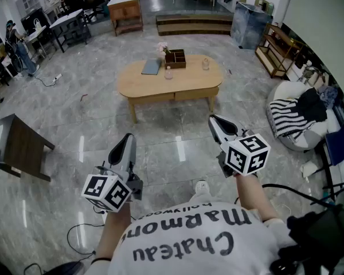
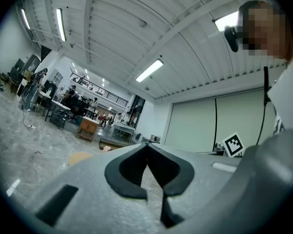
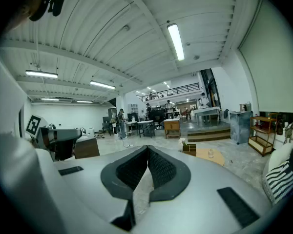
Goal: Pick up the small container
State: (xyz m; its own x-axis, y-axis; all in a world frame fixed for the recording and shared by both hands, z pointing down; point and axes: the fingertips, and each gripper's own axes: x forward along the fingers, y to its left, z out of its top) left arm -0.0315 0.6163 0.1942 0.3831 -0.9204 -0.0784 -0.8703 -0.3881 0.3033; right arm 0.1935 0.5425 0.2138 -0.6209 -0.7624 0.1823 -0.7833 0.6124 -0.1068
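The biggest risk, I think, is going for the wrong thing. The small jar [image 1: 206, 63] stands near the right end of the table [image 1: 139, 86], toward its far edge. A second small bottle [image 1: 168, 73] stands near the middle, just in front of the wooden box [image 1: 177, 58], with a book [image 1: 151, 67] lying to the left of it. I cannot tell which of the two the task means; I take the jar, since it stands alone.

Both look like glass, so a pinch set off-centre could squirt the jar out sideways. If I arrive with closed tips, I could tip it or push it off the right end. Cables [image 1: 74, 234] lie on the floor by my feet, and I could catch one as I step forward.

My left claw [image 2: 147, 146] is closed, tips meeting, with nothing between them. My right claw [image 3: 147, 149] is the same, pressed together and empty. I hold both low in front of my body, over the floor [image 1: 178, 125] and well short of the table's near edge. Both point forward at the table, the right one a little higher than the left.
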